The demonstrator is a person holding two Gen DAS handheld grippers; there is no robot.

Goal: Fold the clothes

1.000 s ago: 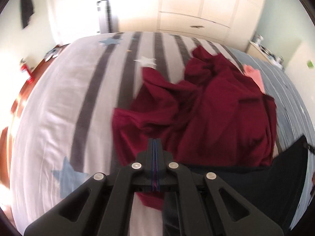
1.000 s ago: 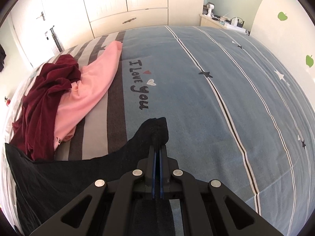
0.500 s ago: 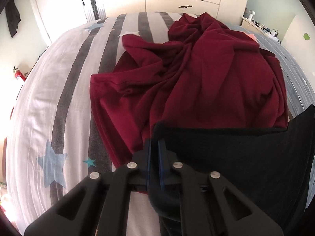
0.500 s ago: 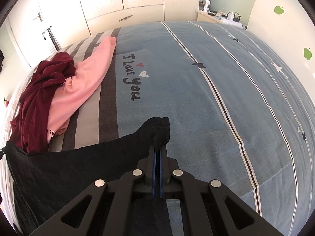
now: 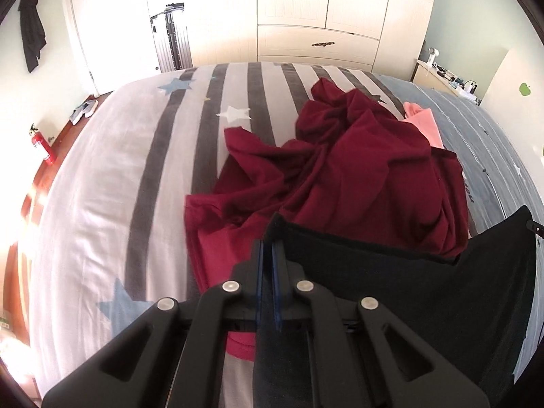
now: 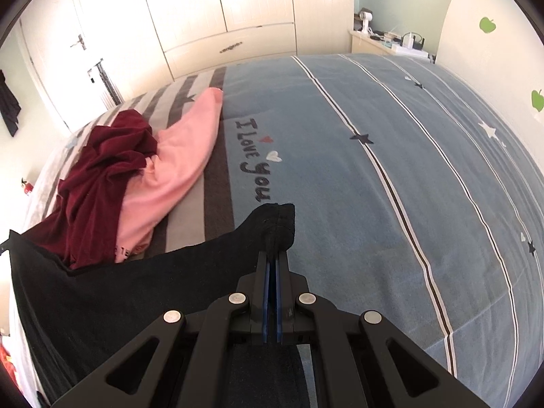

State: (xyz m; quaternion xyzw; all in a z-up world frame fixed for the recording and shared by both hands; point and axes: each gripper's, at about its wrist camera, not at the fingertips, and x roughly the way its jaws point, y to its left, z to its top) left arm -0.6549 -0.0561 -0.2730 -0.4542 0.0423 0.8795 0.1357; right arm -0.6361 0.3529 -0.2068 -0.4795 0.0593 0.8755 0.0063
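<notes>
left gripper (image 5: 267,248): pinching black garment (image 5: 425,292) corner | right gripper (image 6: 273,255): pinching its other corner | maroon garment (image 5: 357,170): ahead, apparently crumpled on bed (image 6: 374,187)

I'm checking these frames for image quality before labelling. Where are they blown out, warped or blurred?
Left wrist view: the door and wardrobe are overexposed, glare washes the bed's left edge, and fisheye bends the stripes. Right wrist view: the wardrobe is blown out too, the bed's lines bow outward, and black corners vignette both. The black garment shows almost no texture.
</notes>
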